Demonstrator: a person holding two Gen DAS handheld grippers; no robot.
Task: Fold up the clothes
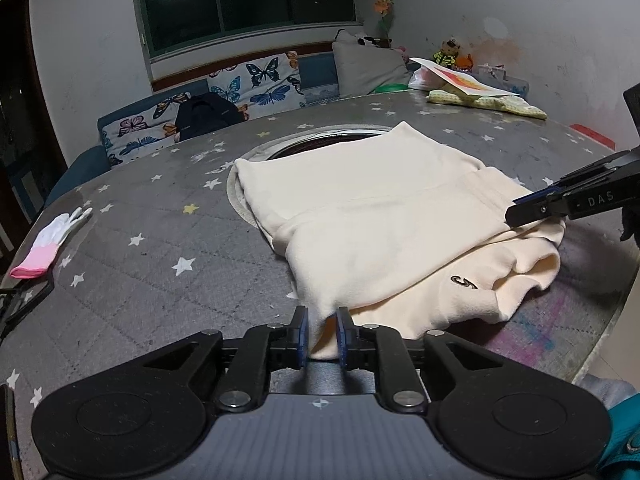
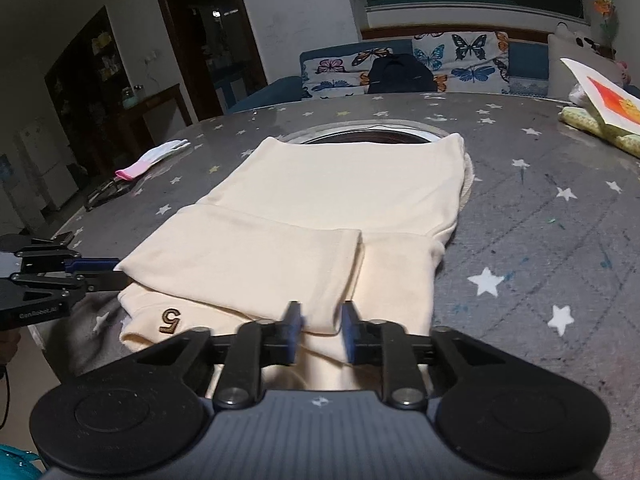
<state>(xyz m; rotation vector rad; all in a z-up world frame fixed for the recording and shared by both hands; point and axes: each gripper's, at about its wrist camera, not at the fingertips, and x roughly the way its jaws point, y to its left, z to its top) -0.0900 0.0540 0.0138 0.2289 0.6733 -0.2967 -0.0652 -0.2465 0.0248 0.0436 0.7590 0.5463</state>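
Note:
A cream garment (image 1: 384, 216) with a dark embroidered "5" lies partly folded on the grey star-patterned table (image 1: 160, 240). It also shows in the right wrist view (image 2: 320, 208). My left gripper (image 1: 322, 330) is shut on a corner of the garment's folded layer at its near edge. It appears from the side at the left of the right wrist view (image 2: 116, 270). My right gripper (image 2: 322, 330) is shut on the near edge of the folded layer, to the right of the "5". In the left wrist view it enters from the right (image 1: 520, 210), on the garment's right edge.
A white and pink glove (image 1: 52, 240) lies at the table's left. A round recess (image 1: 320, 144) sits in the table's middle, partly under the garment. Yellow-green cloth and a card (image 1: 480, 96) lie at the far right. A butterfly-print sofa (image 1: 240, 92) stands behind.

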